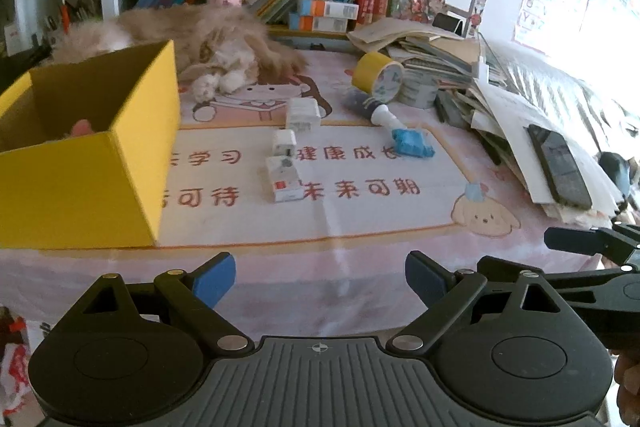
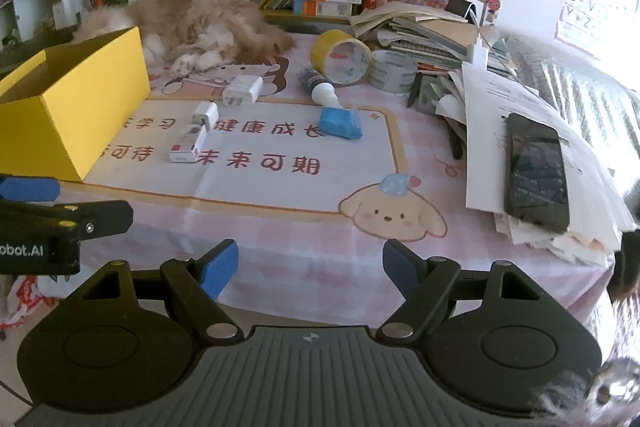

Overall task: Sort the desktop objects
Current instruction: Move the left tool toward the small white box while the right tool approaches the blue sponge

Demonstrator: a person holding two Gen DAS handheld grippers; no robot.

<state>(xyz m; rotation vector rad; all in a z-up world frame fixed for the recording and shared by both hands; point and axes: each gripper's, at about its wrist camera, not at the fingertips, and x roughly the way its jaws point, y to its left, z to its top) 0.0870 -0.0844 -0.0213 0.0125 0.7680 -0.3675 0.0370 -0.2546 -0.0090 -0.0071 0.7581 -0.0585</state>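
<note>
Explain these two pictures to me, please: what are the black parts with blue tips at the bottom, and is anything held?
Those are two hand-held grippers; a person carries one in each hand. Each picture comes from a camera on one gripper, looking forward along its fingers. The left gripper and the right gripper are both open and hold nothing. Ahead is a desk with a pink mat. On it lie a yellow box, three white chargers, a blue toy, a small bottle, tape rolls, a phone on a pile of papers, and a fluffy cat.

Left gripper (image 1: 320,277) and right gripper (image 2: 310,269), jaws apart, empty.
</note>
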